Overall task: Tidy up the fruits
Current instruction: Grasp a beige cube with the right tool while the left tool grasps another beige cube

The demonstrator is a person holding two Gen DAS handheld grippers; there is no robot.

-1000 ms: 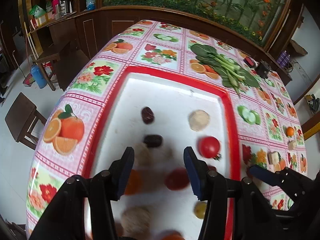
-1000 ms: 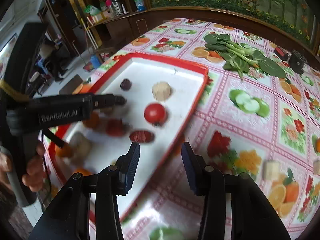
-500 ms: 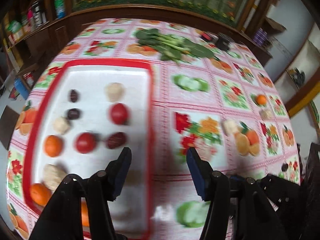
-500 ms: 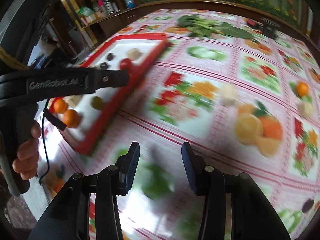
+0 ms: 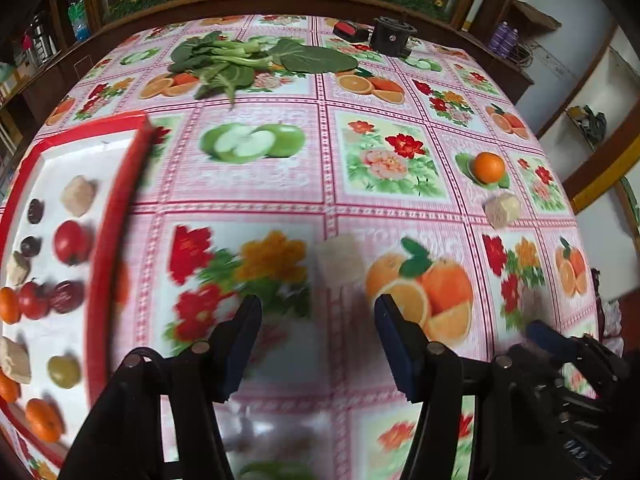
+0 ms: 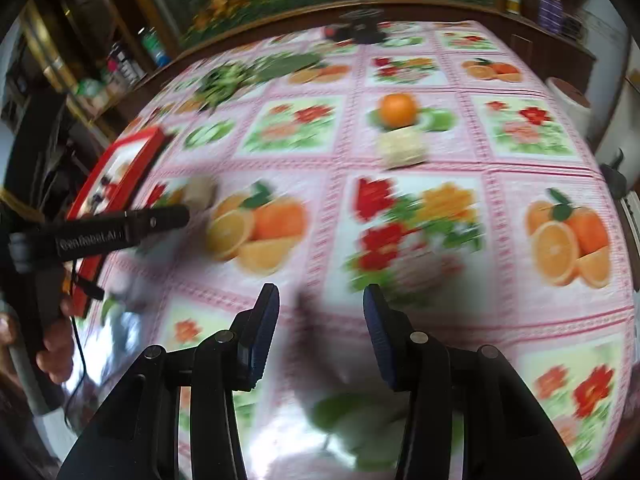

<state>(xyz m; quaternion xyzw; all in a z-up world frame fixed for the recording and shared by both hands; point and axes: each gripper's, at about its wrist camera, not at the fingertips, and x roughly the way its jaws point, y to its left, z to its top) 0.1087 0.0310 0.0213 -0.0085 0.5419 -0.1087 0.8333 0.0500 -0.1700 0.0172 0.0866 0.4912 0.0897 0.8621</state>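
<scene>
Beige cube lies just ahead of left gripper — jaws apart, empty — like right gripper.

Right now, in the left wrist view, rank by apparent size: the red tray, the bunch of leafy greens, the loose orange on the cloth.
1. red tray, partly cut off at the frame edge
2. leafy greens
3. orange

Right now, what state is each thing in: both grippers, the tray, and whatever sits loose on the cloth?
Left gripper: open, nothing between its fingers.
Right gripper: open, nothing between its fingers.
Tray: flat on the cloth, partly filled with fruit and beige chunks.
Orange: loose on the cloth, outside the tray.
Near beige chunk: loose, just ahead of the left gripper.
Far beige chunk: loose, beside the orange.
Greens: lying at the far side.
</scene>
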